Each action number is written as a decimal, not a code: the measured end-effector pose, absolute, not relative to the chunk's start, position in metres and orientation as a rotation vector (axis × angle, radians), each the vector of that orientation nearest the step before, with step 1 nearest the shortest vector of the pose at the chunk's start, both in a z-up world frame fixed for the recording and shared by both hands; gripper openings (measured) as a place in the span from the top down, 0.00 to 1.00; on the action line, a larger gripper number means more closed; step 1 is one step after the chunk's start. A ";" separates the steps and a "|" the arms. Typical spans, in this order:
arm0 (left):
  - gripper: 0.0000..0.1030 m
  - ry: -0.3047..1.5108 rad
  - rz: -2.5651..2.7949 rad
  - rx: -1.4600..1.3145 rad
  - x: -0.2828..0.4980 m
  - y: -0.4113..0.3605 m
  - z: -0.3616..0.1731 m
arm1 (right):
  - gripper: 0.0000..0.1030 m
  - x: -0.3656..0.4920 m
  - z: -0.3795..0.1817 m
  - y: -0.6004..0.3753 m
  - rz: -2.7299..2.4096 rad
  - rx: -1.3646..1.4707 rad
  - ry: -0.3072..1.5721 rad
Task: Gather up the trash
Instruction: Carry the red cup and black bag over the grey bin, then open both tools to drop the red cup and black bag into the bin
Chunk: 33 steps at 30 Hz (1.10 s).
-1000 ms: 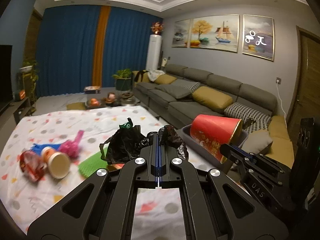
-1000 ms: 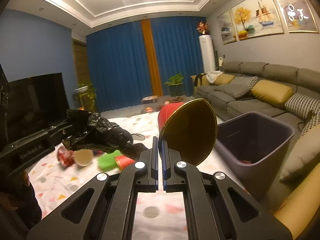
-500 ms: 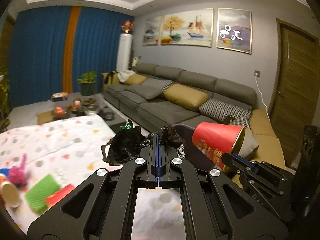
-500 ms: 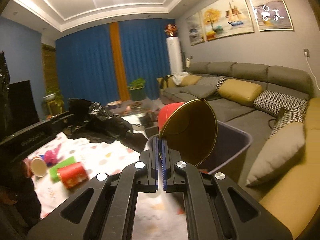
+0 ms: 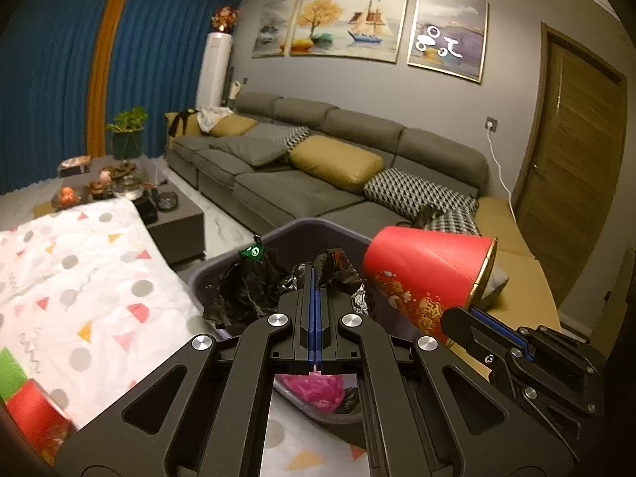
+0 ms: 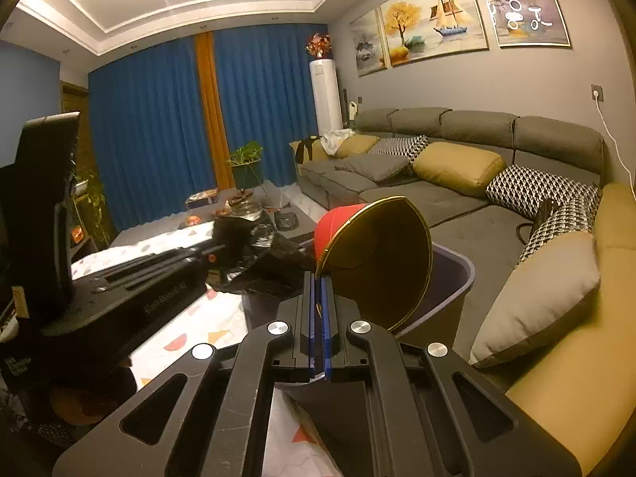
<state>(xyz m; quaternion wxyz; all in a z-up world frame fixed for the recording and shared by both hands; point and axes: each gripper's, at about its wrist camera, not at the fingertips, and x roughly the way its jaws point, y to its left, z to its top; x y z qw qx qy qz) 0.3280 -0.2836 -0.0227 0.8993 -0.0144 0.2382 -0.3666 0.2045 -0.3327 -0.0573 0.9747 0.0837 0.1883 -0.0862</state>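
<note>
One red gold-lined paper cup (image 5: 427, 278), crumpled black bag (image 5: 246, 290)

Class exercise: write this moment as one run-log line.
left tongs: shut on black bag | right tongs: shut on red cup | both over grey bin | release: not yet

Bin mouth (image 5: 302, 225) — open above, crowded by black bag (image 5: 242, 290) and red cup (image 5: 425, 274); sofa (image 5: 318, 183) close behind.
</note>
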 end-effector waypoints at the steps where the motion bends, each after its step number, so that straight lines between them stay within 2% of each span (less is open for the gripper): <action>1: 1.00 0.503 -0.769 -0.035 0.330 -0.286 -0.026 | 0.96 0.206 -0.060 -0.334 -0.176 0.170 0.385; 11: 1.00 0.603 -0.799 -0.025 0.348 -0.297 -0.058 | 0.96 0.218 -0.073 -0.339 -0.167 0.189 0.424; 27: 0.99 0.661 -0.809 -0.025 0.351 -0.290 -0.068 | 0.96 0.239 -0.083 -0.346 -0.147 0.205 0.470; 29: 0.90 0.668 -0.812 -0.024 0.351 -0.290 -0.069 | 0.96 0.240 -0.084 -0.346 -0.145 0.208 0.472; 32: 0.68 0.669 -0.781 -0.025 0.352 -0.282 -0.071 | 0.96 0.242 -0.086 -0.346 -0.135 0.208 0.479; 33: 0.52 0.664 -0.764 -0.033 0.352 -0.278 -0.070 | 0.96 0.244 -0.086 -0.344 -0.131 0.209 0.483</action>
